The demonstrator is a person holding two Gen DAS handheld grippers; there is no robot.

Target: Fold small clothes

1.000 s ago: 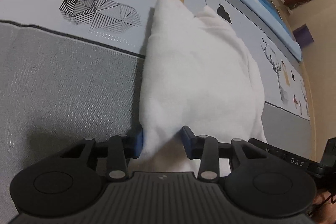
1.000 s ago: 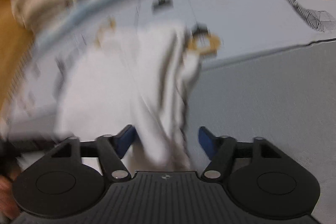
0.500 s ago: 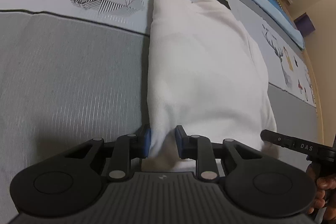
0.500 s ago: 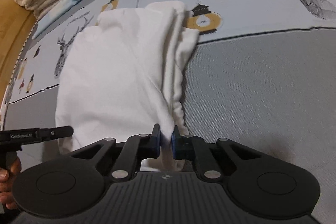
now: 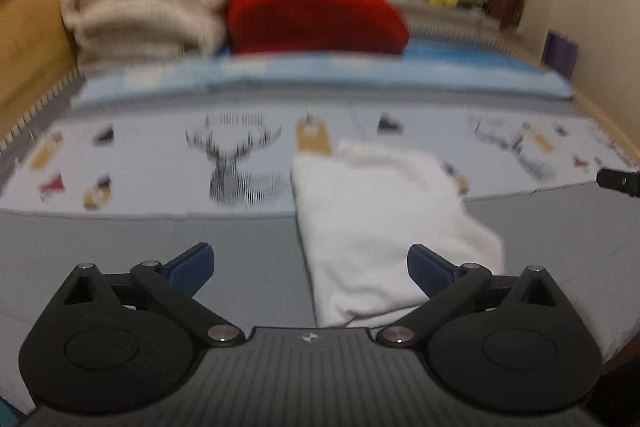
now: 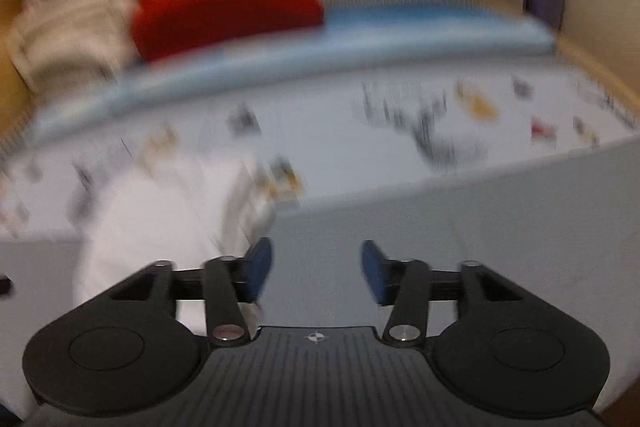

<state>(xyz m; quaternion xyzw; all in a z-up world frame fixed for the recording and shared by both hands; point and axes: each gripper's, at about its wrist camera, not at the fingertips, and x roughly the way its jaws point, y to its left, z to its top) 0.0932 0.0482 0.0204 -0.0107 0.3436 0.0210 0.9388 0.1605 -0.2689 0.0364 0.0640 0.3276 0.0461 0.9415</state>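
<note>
Both the left gripper and the right gripper are opening with nothing between their fingers, the folded white garment is lying just beyond them, and a trailing finger is perhaps risking to snag its loose edge.

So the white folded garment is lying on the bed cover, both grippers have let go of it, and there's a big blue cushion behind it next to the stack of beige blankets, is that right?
Not quite: the cushion is red, not blue, as the left wrist view shows. The rest holds: the white garment lies folded on the bed cover, beside the beige blankets, and the left gripper and right gripper grip nothing, jaws opening.
</note>
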